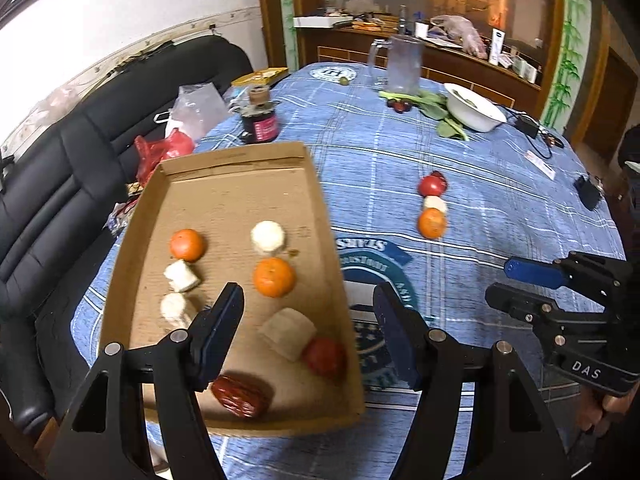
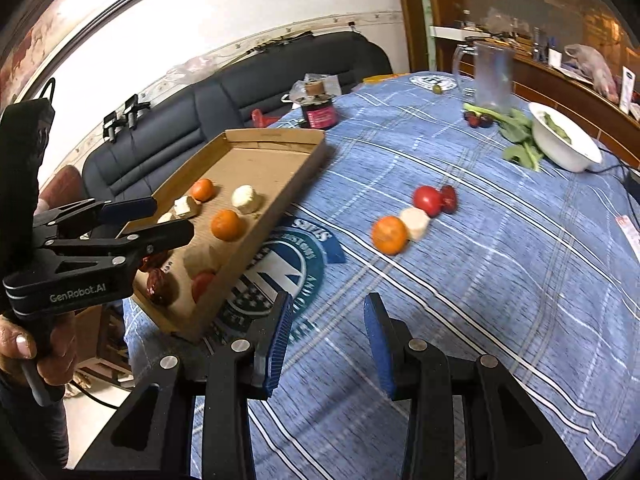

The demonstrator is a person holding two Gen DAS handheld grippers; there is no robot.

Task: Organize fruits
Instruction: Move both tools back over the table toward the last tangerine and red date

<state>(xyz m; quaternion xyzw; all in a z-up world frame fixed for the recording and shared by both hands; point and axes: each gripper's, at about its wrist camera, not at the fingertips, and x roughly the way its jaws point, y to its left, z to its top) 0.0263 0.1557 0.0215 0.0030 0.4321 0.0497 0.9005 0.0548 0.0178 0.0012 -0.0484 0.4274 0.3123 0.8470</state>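
Observation:
A cardboard tray lies on the blue cloth and holds two oranges, several white pieces, a tomato and a red date. My left gripper is open and empty above the tray's near right corner. On the cloth further right lie an orange, a white piece, a tomato and a red date in a row. My right gripper is open and empty, short of that row.
A glass mug, leafy greens, a white bowl and a dark jar stand at the far side of the table. A black sofa with plastic bags runs along the left. A cable and small devices lie at the right edge.

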